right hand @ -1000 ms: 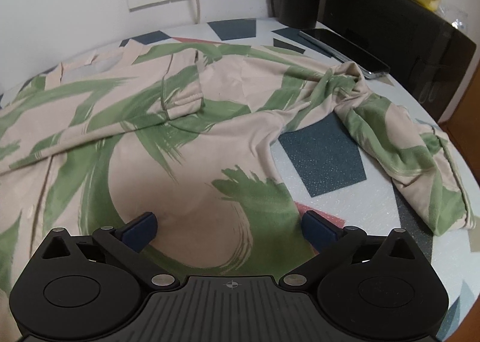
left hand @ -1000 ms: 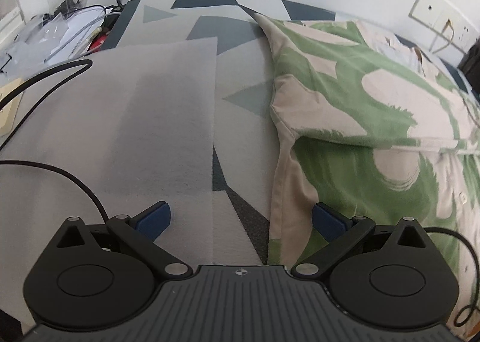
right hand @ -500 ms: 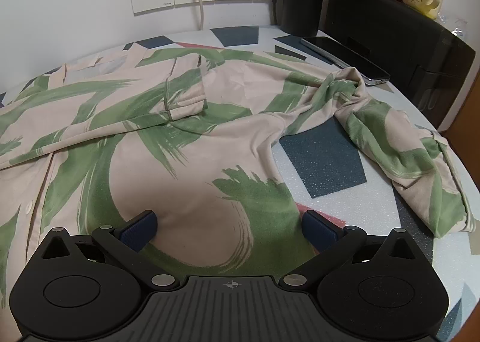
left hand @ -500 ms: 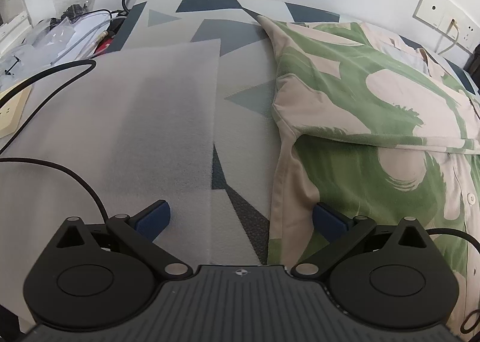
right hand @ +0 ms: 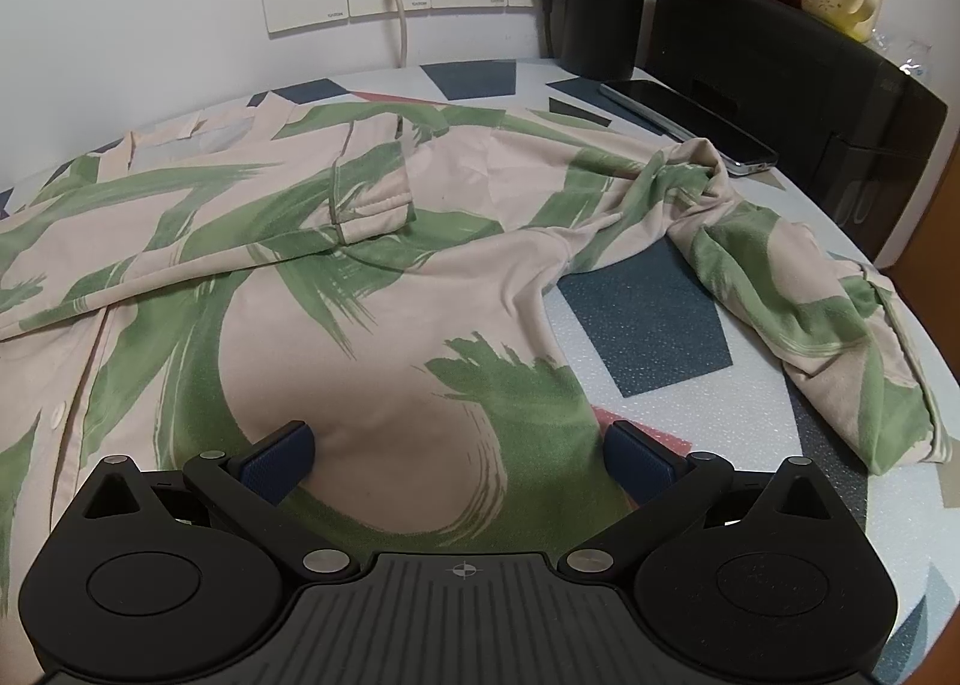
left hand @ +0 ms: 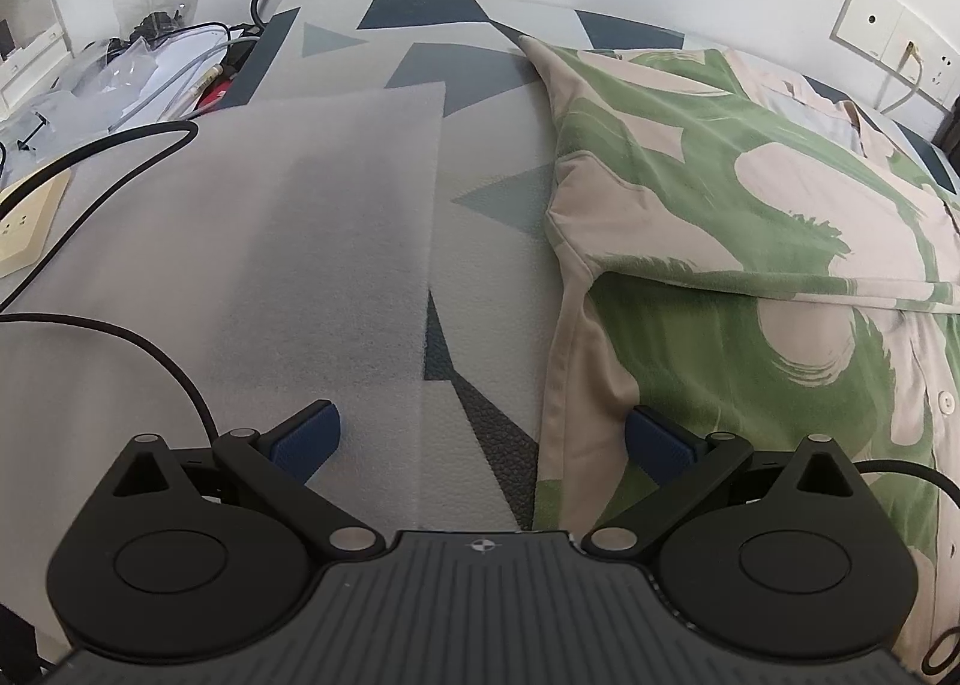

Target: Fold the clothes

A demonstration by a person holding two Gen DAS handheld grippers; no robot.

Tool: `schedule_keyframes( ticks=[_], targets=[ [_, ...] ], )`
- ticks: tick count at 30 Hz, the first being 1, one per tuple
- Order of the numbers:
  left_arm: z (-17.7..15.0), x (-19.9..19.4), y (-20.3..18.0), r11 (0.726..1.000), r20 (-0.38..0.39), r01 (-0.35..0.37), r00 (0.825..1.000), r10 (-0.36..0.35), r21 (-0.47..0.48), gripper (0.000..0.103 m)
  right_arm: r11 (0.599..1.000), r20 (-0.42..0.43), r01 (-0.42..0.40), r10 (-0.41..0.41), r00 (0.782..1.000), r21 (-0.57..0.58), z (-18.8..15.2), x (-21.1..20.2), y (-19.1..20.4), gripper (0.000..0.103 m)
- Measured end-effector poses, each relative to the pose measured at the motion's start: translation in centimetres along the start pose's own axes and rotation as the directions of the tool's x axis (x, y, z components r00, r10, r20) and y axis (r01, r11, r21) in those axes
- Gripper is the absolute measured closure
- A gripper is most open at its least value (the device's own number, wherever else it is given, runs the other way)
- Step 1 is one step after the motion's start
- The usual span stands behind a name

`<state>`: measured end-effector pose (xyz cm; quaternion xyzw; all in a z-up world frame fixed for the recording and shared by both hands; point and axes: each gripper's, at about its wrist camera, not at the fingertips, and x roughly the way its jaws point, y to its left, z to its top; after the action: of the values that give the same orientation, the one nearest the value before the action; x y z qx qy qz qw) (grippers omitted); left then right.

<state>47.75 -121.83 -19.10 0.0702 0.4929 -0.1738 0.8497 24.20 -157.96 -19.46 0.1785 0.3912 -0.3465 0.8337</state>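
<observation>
While both tongs hang open and empty, reach the right gripper (right hand: 456, 457) to the loose sleeve (right hand: 798, 289). Pinch near its cuff, fold flat across the shirt (right hand: 360, 325); keep left gripper (left hand: 480, 439) clear.

Shirt (right hand: 372, 289) on the table (right hand: 648, 325), phone (right hand: 690, 123) behind, foam sheet (left hand: 288, 241) left.

Shirt (right hand: 384, 325): beige fabric with green brush-stroke print, buttoned front, lying flat on the table (right hand: 648, 337). One sleeve (right hand: 360, 205) is folded across the chest, cuff on the body; the other sleeve (right hand: 798, 295) trails crumpled toward the table's edge. Collar (left hand: 840, 114) lies toward the wall.
</observation>
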Motion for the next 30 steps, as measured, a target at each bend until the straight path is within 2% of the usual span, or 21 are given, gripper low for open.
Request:
schedule_keyframes(
  ticks=[30],
  targets=[
    [-0.07,0.02,0.03,0.999,0.007,-0.007,1.0,0.007,-0.038,0.0,1.0,0.005,0.0,0.0,1.0,0.01,0.02,-0.06,-0.11,0.001]
  ],
)
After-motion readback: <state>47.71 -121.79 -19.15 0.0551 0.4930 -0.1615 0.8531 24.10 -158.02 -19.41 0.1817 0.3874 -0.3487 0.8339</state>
